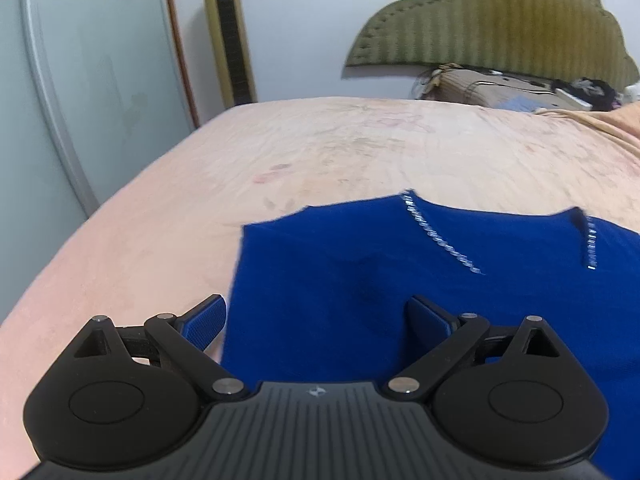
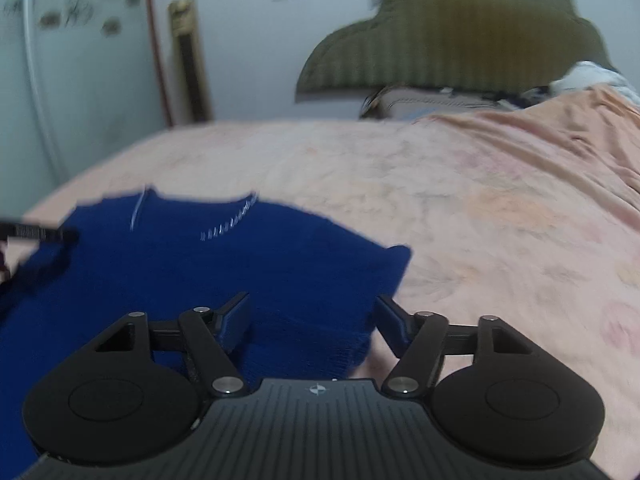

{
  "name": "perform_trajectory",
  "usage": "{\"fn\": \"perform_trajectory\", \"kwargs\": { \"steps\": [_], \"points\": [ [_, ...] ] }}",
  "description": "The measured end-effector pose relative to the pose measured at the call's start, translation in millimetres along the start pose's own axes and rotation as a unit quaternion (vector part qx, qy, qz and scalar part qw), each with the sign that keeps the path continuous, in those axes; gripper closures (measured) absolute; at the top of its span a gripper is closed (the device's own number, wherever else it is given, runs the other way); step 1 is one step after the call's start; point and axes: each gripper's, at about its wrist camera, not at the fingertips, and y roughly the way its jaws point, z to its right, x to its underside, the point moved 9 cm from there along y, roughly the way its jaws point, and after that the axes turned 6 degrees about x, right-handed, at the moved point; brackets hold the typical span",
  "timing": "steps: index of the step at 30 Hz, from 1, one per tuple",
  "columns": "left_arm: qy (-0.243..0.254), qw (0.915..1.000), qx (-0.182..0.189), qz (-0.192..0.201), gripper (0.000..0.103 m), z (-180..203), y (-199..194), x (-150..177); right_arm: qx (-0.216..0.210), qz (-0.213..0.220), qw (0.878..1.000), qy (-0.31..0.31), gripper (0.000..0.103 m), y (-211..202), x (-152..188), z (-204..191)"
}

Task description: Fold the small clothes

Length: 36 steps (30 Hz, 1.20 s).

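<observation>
A small royal-blue knit top [image 1: 360, 280] with a silver-trimmed V neckline [image 1: 436, 236] lies flat on the pink bedspread [image 1: 320, 152]. My left gripper [image 1: 316, 320] is open, hovering over the garment's left edge, one finger off the cloth and one over it. In the right wrist view the same top [image 2: 200, 264] lies spread out. My right gripper [image 2: 312, 320] is open over its right edge. Neither gripper holds anything. The tip of the other gripper [image 2: 36, 234] shows at the far left of the right wrist view.
A green padded headboard [image 1: 500, 24] and pillows [image 1: 500, 88] stand at the bed's far end. A gold tower fan [image 1: 228, 36] stands by the wall. A pale wardrobe door [image 1: 80, 80] is on the left. A bunched pink blanket [image 2: 560, 128] lies on the right.
</observation>
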Motion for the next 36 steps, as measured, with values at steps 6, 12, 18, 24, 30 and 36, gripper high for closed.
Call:
{"fn": "perform_trajectory", "kwargs": {
  "steps": [6, 12, 18, 24, 30, 36],
  "points": [
    [-0.005, 0.9995, -0.030, 0.001, 0.005, -13, 7, 7, 0.002, 0.001, 1.000, 0.015, 0.091, -9, 6, 2],
    [-0.017, 0.9989, -0.043, 0.003, 0.004, -19, 10, 13, 0.018, 0.038, 0.999, 0.034, 0.097, -8, -9, 4],
    [-0.015, 0.9986, -0.050, 0.005, 0.005, -24, -4, 12, 0.075, 0.033, 0.996, 0.037, 0.076, -11, -1, 16],
    [0.014, 0.9997, -0.021, -0.006, 0.005, -5, -14, 21, 0.037, 0.052, 0.997, 0.039, 0.051, -33, -1, -4],
    [0.002, 0.9998, 0.004, -0.020, 0.005, 3, -37, 27, 0.100, 0.007, 0.993, 0.056, 0.047, -30, 15, 2],
    [0.027, 0.9975, 0.041, -0.051, 0.005, 24, -65, 60, 0.033, -0.011, 0.998, 0.054, 0.028, -57, 34, -37]
  ]
}}
